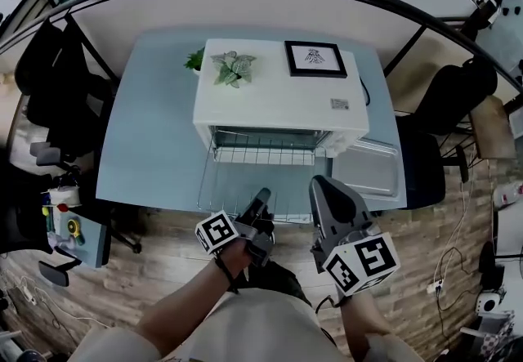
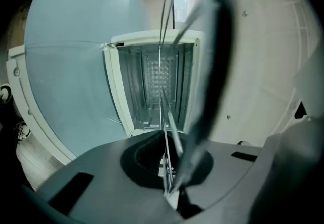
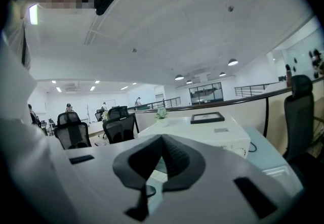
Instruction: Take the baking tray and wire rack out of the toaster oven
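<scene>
While the person stood at the near edge of the light blue desk [image 1: 147, 140], both grippers were raised in front of the white toaster oven [image 1: 278, 99]. A dark office chair [image 1: 49, 74] stood off the desk's left end.

Left gripper [image 1: 263, 193]: jaws closed on the near edge of the wire rack [image 1: 237, 158]. In the left gripper view the rack showed edge-on, as thin wires running from the jaws straight toward the open oven mouth. The head view showed the rack's barred part at the oven mouth and its frame reaching out over the desk to the gripper. A dark blurred bar crossed close to that camera; I could not tell what it was.

On the oven's top sat a small green plant [image 1: 233, 68] to the left and a black picture frame [image 1: 315, 59] to the right.

Right gripper [image 1: 319, 182]: jaws closed pad to pad with nothing between them, held above the desk's front edge, just right of the rack and apart from it.

Baking tray [image 1: 368, 168]: out of the oven, lying flat on the desk just right of it, near the desk's right front corner.
</scene>
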Tool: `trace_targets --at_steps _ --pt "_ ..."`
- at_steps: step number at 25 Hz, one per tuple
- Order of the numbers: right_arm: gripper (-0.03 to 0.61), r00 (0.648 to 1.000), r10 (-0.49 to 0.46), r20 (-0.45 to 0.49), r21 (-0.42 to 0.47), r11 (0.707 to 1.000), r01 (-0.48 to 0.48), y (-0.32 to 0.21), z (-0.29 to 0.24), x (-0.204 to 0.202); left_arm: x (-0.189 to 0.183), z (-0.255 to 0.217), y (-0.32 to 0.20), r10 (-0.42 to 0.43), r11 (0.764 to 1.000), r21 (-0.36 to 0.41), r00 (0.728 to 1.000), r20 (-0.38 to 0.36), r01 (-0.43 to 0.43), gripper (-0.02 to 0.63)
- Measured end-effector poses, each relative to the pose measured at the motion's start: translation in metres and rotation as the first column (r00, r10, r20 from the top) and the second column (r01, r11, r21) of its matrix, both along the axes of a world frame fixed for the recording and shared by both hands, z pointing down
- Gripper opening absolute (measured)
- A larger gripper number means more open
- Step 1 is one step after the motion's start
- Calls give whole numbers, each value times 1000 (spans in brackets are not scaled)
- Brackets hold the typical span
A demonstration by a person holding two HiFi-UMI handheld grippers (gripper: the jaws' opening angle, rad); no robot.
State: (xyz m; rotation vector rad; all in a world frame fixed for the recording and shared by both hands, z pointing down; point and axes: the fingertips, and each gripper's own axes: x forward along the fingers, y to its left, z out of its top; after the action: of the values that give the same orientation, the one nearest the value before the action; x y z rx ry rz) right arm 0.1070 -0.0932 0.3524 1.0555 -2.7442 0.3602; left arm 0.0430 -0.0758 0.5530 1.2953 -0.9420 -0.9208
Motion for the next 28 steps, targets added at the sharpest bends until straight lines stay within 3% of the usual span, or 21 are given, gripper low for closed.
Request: trace_targets --at_steps 6,12,16,23,28 --pt "3 999 -53 3 10 999 53 3 -7 -21 -6 -14 28 21 1000 4 1000 1 -21 3" --pt "3 989 -148 4 19 989 148 8 -10 -62 -27 -17 57 -43 999 9 998 -49 44 3" --pt "3 974 -225 10 12 974 225 18 -7 -97 -57 -12 77 -121 993 -9 992 -35 121 3" --pt "3 926 -377 26 10 926 377 37 -7 -163 -124 -9 107 -281 960 -11 960 7 281 3" --pt "3 885 -463 47 12 886 463 49 -9 -206 -170 -10 129 -387 922 -15 922 17 387 3"
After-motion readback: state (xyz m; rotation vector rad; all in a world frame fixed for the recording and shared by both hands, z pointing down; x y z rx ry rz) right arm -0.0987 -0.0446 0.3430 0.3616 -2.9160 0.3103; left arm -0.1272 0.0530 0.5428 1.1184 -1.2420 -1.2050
